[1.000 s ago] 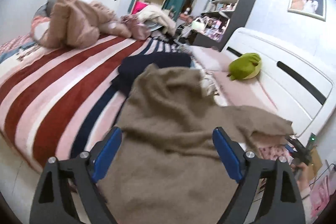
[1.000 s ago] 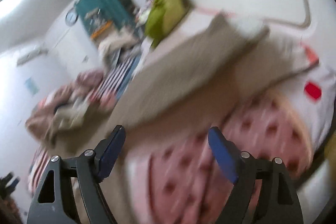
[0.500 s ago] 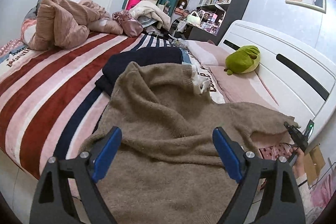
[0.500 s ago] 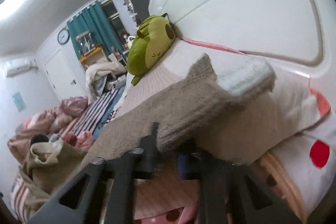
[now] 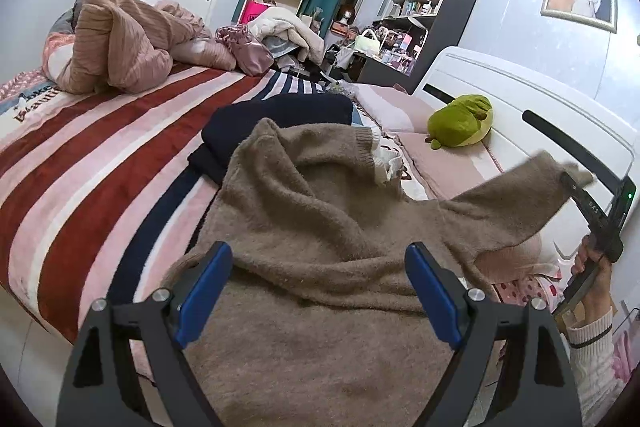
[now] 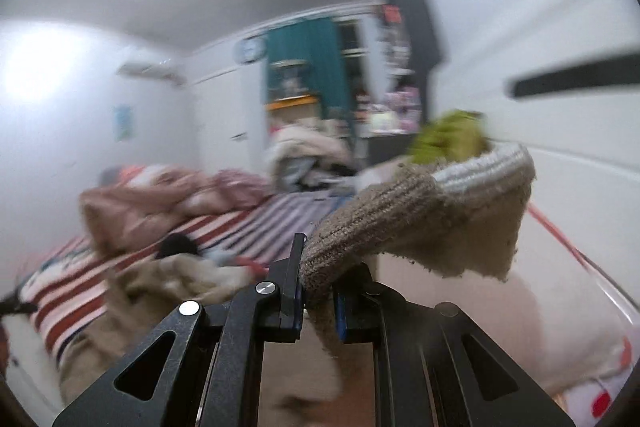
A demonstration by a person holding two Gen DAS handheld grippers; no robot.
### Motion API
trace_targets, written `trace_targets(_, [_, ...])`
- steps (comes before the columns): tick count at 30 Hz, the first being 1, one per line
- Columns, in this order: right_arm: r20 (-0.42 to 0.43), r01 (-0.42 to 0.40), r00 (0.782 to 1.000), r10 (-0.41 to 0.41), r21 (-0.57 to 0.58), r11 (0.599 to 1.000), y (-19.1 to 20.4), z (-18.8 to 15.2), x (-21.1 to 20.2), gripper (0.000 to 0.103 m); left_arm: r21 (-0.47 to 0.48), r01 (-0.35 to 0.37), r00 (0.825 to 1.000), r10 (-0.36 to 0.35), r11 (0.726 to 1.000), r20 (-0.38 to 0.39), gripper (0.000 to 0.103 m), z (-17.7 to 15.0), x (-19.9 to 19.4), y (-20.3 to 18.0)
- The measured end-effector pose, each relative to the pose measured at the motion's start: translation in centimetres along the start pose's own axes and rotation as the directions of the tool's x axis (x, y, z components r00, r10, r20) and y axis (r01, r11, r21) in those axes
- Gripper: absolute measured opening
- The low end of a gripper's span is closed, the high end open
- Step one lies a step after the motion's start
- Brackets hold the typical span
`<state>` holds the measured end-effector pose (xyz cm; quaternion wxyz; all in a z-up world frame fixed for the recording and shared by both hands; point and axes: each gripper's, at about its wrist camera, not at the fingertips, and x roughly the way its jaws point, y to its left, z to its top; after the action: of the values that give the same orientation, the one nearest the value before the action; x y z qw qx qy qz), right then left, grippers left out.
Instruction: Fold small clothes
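We are looking at a fuzzy tan knitted sweater point(image 5: 320, 219) lying crumpled on the bed with the red, pink and dark blue striped blanket point(image 5: 100, 155). Our left gripper point(image 5: 318, 287) is hanging just over the lower part of the sweater, with its two blue-padded fingers point(image 5: 204, 287) spread wide apart and pinching nothing. Our right gripper point(image 6: 318, 303) is pressing its fingers together on the ribbed cuff of one sleeve point(image 6: 420, 215) and holding that sleeve up off the bed, out to the side near the white headboard point(image 5: 540, 115). In the left view we are seeing the sleeve stretching from the sweater's body up to the right gripper, with a hand around the handle. The right view is blurry, so the cuff's pale inner edge may be a lining, but we cannot be sure. A dark navy folded garment point(image 5: 276, 119) is lying just behind the sweater. A green stuffed frog toy point(image 5: 460, 121) is resting on a pink pillow by the headboard.
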<state>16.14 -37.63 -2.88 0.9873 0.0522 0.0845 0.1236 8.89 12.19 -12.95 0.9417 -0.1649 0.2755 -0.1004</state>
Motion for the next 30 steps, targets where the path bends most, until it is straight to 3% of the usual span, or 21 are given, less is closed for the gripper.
trace_targets(3, [-0.107, -0.112, 0.989, 0.102, -0.089, 0.990, 6.5, -0.9, 2.1, 0.006, 0.003, 0.010, 1.000, -0.010, 1.000, -0.001, 0.086, -0.4, -0.5, 0.9])
trace_targets(6, [-0.278, -0.251, 0.937, 0.210, -0.124, 0.960, 12.8, -4.2, 5.3, 0.006, 0.005, 0.019, 1.000, -0.019, 1.000, -0.006, 0.086, -1.0, -1.1, 1.8])
trace_targets(9, [-0.462, -0.371, 0.840, 0.283, -0.108, 0.923, 18.4, -10.3, 8.9, 0.006, -0.015, 0.035, 0.999, -0.035, 0.999, -0.010, 0.086, -1.8, -1.4, 2.7])
trace_targets(11, [-0.617, -0.438, 0.722, 0.313, -0.058, 0.897, 21.4, -15.9, 11.5, 0.007, -0.030, 0.043, 0.999, -0.043, 0.999, -0.013, 0.086, -2.4, -1.7, 3.2])
trace_targets(12, [-0.663, -0.444, 0.686, 0.299, -0.056, 0.894, 22.3, -17.8, 12.1, 0.010, -0.034, 0.042, 0.999, -0.042, 0.999, -0.015, 0.086, -2.7, -1.9, 3.5])
trace_targets(13, [-0.690, -0.436, 0.676, 0.259, -0.091, 0.895, 23.3, -19.7, 12.4, 0.014, -0.035, 0.036, 0.999, -0.037, 0.999, -0.017, 0.086, -3.0, -2.1, 3.8])
trace_targets(14, [-0.680, -0.437, 0.692, 0.244, -0.125, 0.891, 23.8, -20.1, 12.1, 0.016, -0.037, 0.029, 0.999, -0.030, 0.999, -0.020, 0.086, -3.2, -2.3, 4.2])
trace_targets(15, [-0.668, -0.448, 0.705, 0.239, -0.159, 0.880, 24.5, -19.9, 11.7, 0.027, -0.044, 0.023, 0.999, -0.024, 0.999, -0.024, 0.086, -3.4, -2.5, 4.6])
trace_targets(16, [-0.668, -0.481, 0.695, 0.265, -0.159, 0.862, 25.0, -19.4, 11.5, 0.040, -0.052, 0.019, 0.999, -0.020, 0.998, -0.028, 0.086, -3.5, -2.6, 5.0])
trace_targets(18, [-0.651, -0.537, 0.682, 0.333, -0.136, 0.833, 25.7, -18.1, 10.6, 0.046, -0.068, 0.010, 0.999, -0.012, 0.998, -0.032, 0.086, -3.7, -2.7, 5.6])
trace_targets(20, [-0.630, -0.565, 0.683, 0.370, -0.135, 0.814, 26.4, -17.2, 10.2, 0.047, -0.075, 0.007, 1.000, -0.009, 0.997, -0.025, 0.086, -3.8, -2.9, 5.9])
trace_targets(21, [-0.630, -0.582, 0.670, 0.392, -0.118, 0.805, 26.6, -17.2, 10.2, 0.047, -0.079, 0.010, 1.000, -0.011, 0.997, -0.022, 0.086, -3.8, -2.9, 6.0])
trace_targets(22, [-0.641, -0.603, 0.643, 0.420, -0.085, 0.793, 26.9, -17.6, 10.6, 0.047, -0.082, 0.013, 1.000, -0.015, 0.997, -0.020, 0.086, -3.9, -2.9, 6.0])
trace_targets(25, [-0.703, -0.594, 0.596, 0.388, -0.061, 0.802, 27.2, -19.5, 11.8, 0.047, -0.080, 0.007, 1.000, -0.009, 0.997, -0.029, 0.086, -3.9, -2.8, 6.0])
trace_targets(28, [-0.687, -0.593, 0.597, 0.414, -0.030, 0.804, 26.3, -18.9, 10.7, 0.047, -0.077, 0.013, 0.998, -0.017, 0.997, -0.053, 0.087, -4.3, -2.5, 6.2])
trace_targets(30, [-0.654, -0.587, 0.612, 0.446, 0.003, 0.810, 24.4, -17.4, 9.0, 0.046, -0.088, 0.054, 0.996, -0.061, 0.995, -0.069, 0.090, -4.9, -2.1, 6.6])
